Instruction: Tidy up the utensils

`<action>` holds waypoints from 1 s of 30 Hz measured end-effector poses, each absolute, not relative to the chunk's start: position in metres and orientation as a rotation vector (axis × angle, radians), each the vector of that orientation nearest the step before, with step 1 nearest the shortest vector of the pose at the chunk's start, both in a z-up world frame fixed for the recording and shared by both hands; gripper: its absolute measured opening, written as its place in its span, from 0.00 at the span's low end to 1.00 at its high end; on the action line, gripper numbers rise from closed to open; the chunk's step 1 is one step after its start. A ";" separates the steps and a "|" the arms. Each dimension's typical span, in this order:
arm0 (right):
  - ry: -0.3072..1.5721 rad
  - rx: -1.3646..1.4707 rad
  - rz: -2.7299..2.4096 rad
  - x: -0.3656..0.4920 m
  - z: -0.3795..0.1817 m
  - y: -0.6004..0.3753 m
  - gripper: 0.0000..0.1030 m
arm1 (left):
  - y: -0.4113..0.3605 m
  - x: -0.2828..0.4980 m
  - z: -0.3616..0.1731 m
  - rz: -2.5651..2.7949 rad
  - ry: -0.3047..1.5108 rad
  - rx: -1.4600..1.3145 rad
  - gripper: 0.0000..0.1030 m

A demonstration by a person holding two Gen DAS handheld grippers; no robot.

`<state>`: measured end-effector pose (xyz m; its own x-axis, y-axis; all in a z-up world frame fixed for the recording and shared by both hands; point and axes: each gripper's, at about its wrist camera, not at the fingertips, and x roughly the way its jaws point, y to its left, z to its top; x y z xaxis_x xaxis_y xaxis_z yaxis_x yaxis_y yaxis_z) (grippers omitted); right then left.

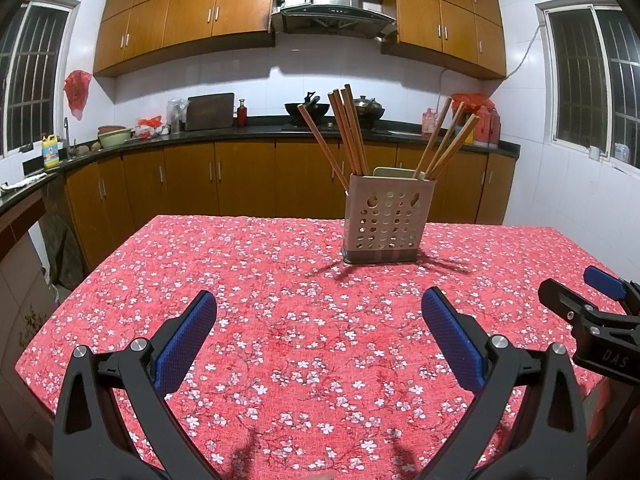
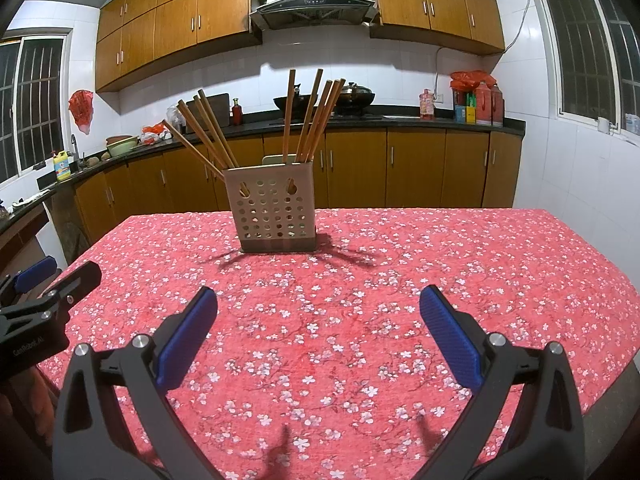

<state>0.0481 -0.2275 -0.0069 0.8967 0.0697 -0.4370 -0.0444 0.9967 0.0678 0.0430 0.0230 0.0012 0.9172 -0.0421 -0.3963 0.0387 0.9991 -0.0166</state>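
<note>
A beige perforated utensil holder [image 1: 385,219] stands upright on the far middle of the table, also in the right wrist view [image 2: 274,210]. Several wooden chopsticks [image 1: 350,132] [image 2: 308,118] stick out of it, fanned left and right. My left gripper [image 1: 319,300] is open and empty, low over the table's near side, well short of the holder. My right gripper [image 2: 318,296] is open and empty too, beside the left one. The right gripper shows at the right edge of the left wrist view [image 1: 592,300], and the left gripper at the left edge of the right wrist view [image 2: 48,280].
The table carries a red floral cloth [image 1: 280,320] [image 2: 440,280]. Behind it run wooden kitchen cabinets and a dark counter [image 1: 224,132] with woks, bottles and bowls. A chair back [image 1: 394,172] shows just behind the holder.
</note>
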 end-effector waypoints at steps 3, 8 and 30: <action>0.457 0.057 0.063 0.048 -0.008 -0.228 0.96 | 0.024 0.044 0.002 -0.035 0.407 -0.012 0.98; 0.458 0.059 0.064 0.048 -0.009 -0.226 0.96 | 0.026 0.044 0.002 -0.028 0.410 -0.017 0.98; 0.462 0.064 0.067 0.046 -0.009 -0.226 0.96 | 0.027 0.045 0.003 -0.030 0.404 -0.004 0.98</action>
<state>0.0465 -0.2263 -0.0093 0.8931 0.0786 -0.4429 -0.0497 0.9958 0.0765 0.0447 0.0269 0.0026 0.9192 -0.0303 -0.3926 0.0288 0.9995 -0.0095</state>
